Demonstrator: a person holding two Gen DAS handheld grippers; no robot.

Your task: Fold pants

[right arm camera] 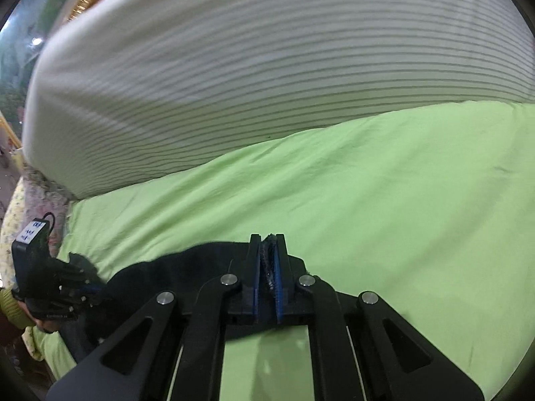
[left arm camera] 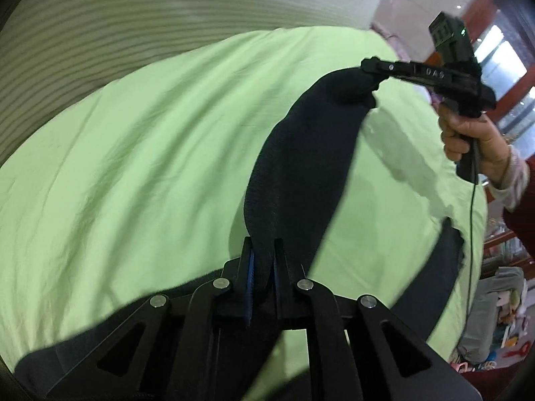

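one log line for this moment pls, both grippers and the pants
left gripper: shut on pants | right gripper: shut on pants | pants: dark, stretched between both grippers above green sheet | fold: not yet made

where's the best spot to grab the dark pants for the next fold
Judging by the pose, keep the edge grips: the pants hang stretched between left gripper and right gripper, each pinching one end from above. The slack middle offers no firm hold.
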